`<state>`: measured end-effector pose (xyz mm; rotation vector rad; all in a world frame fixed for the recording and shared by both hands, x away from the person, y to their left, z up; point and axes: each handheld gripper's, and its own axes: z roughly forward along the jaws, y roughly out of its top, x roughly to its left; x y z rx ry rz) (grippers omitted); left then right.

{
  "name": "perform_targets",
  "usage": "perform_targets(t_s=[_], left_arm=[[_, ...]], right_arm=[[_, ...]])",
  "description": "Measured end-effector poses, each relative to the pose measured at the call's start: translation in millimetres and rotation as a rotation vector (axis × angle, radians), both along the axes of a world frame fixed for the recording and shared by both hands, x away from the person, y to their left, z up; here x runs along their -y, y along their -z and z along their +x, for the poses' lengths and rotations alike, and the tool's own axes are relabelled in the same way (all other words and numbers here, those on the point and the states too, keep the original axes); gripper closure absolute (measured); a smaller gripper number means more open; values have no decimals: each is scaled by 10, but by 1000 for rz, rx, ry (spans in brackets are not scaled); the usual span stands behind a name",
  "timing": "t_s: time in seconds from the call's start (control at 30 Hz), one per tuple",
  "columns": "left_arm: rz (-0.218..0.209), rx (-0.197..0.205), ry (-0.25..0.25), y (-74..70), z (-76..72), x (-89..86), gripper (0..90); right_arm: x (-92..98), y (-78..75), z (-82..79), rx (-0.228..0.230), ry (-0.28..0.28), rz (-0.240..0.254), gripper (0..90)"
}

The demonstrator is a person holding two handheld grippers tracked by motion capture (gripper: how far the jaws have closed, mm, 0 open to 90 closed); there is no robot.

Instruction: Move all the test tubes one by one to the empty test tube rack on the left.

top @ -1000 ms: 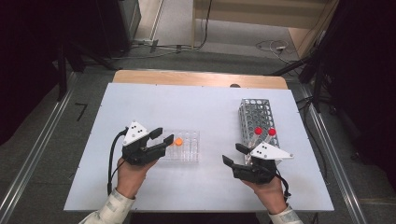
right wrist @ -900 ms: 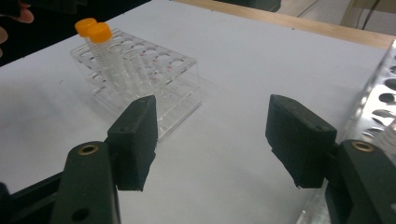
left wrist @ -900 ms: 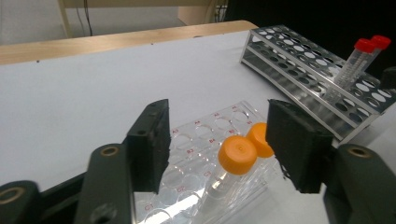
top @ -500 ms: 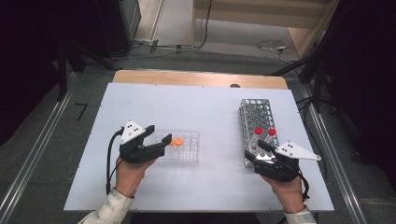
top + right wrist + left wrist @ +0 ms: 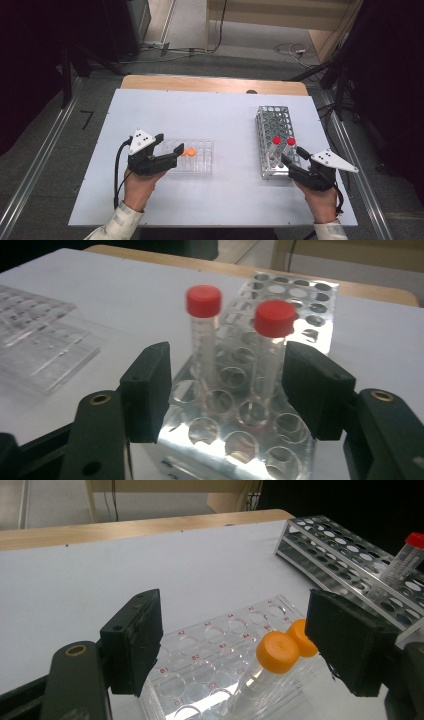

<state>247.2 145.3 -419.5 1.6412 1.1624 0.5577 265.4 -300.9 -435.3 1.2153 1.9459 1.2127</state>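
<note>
While a person's two hands rest on a white table (image 5: 210, 110), each holds a black two-jaw gripper. Left gripper (image 5: 167, 155) sits at the near-left end of a clear rack (image 5: 200, 157), w/ its jaws just been opening; they now stand wide & grip nothing. Seen from the left gripper view, the jaws straddle the rack's end, and two orange-capped tubes (image 5: 277, 652) stand in it betw. the pads, closer to the right pad but not pressed by either. Both orange caps show side by side in the high view, near the left gripper's tips.

Right gripper (image 5: 290, 165) lies at the near-right corner of a metal rack (image 5: 275, 117), which stands well apart from the clear one, toward the table's right. Its jaws have just been closing a little, yet remain wide & hold nothing. From the right gripper view, two red-capped tubes (image 5: 204, 330) stand upright in the metal rack's near rows, framed betw. the pads; the right-hand tube (image 5: 274, 340) looks close to the right pad, but contact can't be told. Rest of that rack's holes look empty.
</note>
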Motion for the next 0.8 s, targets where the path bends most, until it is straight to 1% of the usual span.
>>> perform_targets(t_s=[0.07,0.17,0.23,0.3,0.37,0.57,0.7,0.8], left_arm=[[4,-4,7,9,2,14,236],[4,-3,9,11,-2,25,236],[3,-2,9,8,-5,28,236],[5,0,9,7,-3,22,236],[4,-2,8,12,-1,23,236],[8,-4,13,26,2,41,237],[9,-5,12,29,3,48,237],[13,-7,14,34,5,53,237]], right_arm=[[18,40,54,-5,19,-1,395],[12,96,126,-15,41,-23,424],[25,123,163,-24,52,-15,477],[26,132,182,-18,59,-15,526],[23,135,197,-8,63,-14,561],[-22,170,243,-14,60,-29,641],[-37,178,263,-12,59,-31,664],[-46,195,286,-17,60,-39,698]])
